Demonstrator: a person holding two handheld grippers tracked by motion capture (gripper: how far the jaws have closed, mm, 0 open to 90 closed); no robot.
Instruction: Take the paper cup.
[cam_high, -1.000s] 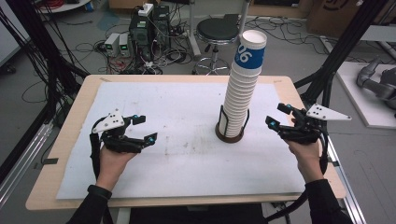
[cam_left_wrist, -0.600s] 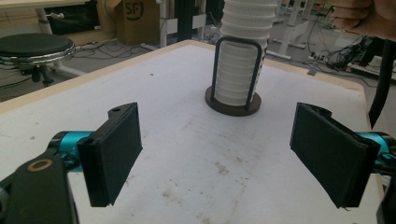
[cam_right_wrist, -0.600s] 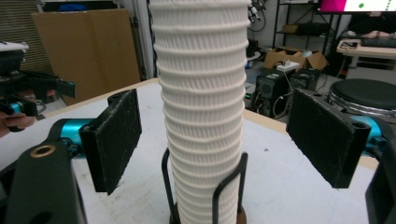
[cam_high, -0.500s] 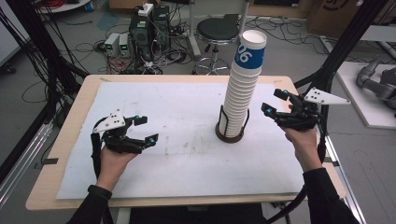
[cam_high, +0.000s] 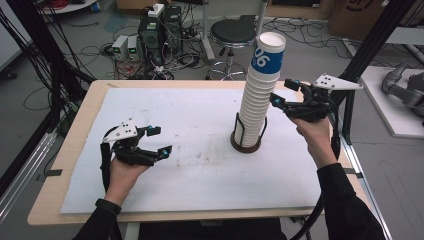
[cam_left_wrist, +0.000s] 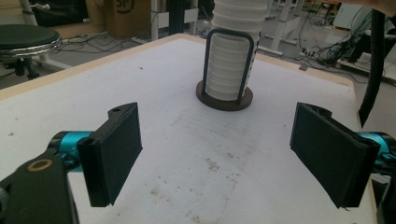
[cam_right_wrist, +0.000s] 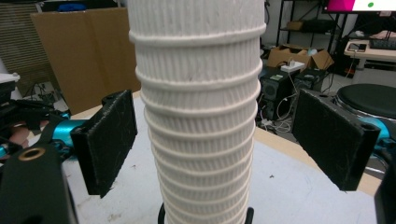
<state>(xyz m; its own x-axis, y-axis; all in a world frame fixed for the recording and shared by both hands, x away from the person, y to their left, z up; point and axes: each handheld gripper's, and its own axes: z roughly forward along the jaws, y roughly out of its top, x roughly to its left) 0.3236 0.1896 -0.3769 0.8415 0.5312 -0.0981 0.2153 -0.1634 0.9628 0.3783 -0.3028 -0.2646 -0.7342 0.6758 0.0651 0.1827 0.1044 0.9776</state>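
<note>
High view: a tall stack of white ribbed paper cups (cam_high: 257, 95), the top cup bearing a blue band with white figures, stands upright in a dark round holder (cam_high: 246, 142) with thin upright bars, right of centre on the white-covered surface (cam_high: 200, 180). Right claw (cam_high: 286, 96), held in the person's right hand (cam_high: 315, 137), is raised off the surface beside the upper part of the stack, pointing at it from the right; its jaws have just been opening and stand wide. Left claw (cam_high: 156, 140), held in the left hand (cam_high: 125, 167), sits low over the left part of the surface, well apart from the stack, jaws partly spread with nothing between them. Left gripper view: holder (cam_left_wrist: 224, 95) and the lower cups (cam_left_wrist: 229, 65) lie ahead and beyond the two black pads (cam_left_wrist: 114, 151), bare stained surface (cam_left_wrist: 196, 154) between and beneath them; a black cable hangs at the right edge. Right gripper view: the stack of cups (cam_right_wrist: 198, 107) rises between the two pads (cam_right_wrist: 106, 140), a clear gap on each side, no pad touching the cups. Background items: a black stool (cam_high: 232, 32) and computer boxes with cables (cam_high: 155, 35) on the floor beyond the far edge of the surface.
</note>
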